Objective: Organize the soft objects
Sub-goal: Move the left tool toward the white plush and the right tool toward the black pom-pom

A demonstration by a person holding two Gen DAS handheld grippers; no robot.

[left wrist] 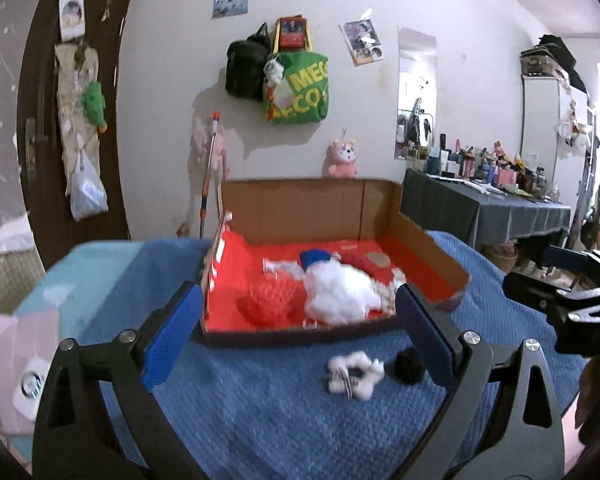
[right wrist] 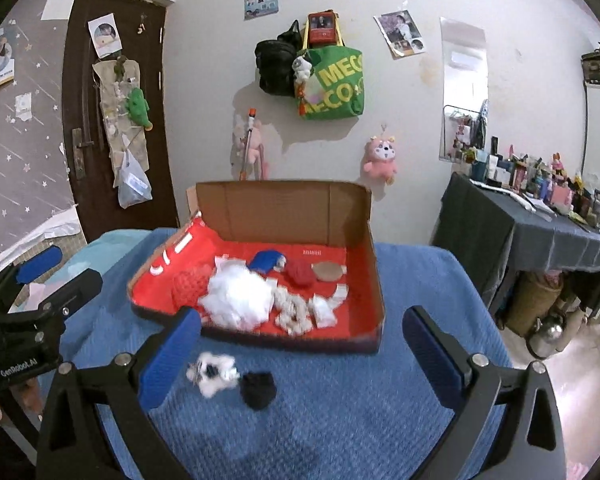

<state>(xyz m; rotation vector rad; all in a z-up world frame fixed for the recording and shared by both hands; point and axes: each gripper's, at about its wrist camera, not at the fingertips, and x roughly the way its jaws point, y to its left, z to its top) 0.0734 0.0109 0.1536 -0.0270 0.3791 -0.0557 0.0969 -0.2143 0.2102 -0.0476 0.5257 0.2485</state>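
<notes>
A cardboard box with a red inside (left wrist: 428, 252) (right wrist: 374, 280) sits on the blue blanket. It holds white stuffing (left wrist: 340, 294) (right wrist: 238, 294), a red mesh piece (left wrist: 270, 300) (right wrist: 190, 282), a blue item (left wrist: 316, 258) (right wrist: 266, 262), a red yarn ball (right wrist: 300, 274) and a white rope (right wrist: 294, 312). In front of the box lie a white fluffy scrunchie (left wrist: 354, 370) (right wrist: 212, 372) and a black soft ball (left wrist: 410, 366) (right wrist: 258, 390). My left gripper (left wrist: 298, 336) is open and empty above them. My right gripper (right wrist: 300, 352) is open and empty too.
The blue blanket (left wrist: 280, 420) (right wrist: 340, 412) covers the work surface. A dark-clothed table with bottles (left wrist: 500, 200) (right wrist: 540, 216) stands at the right. Bags (left wrist: 296, 84) and a pink plush (left wrist: 344, 156) hang on the back wall. A brown door (left wrist: 72, 100) is at left.
</notes>
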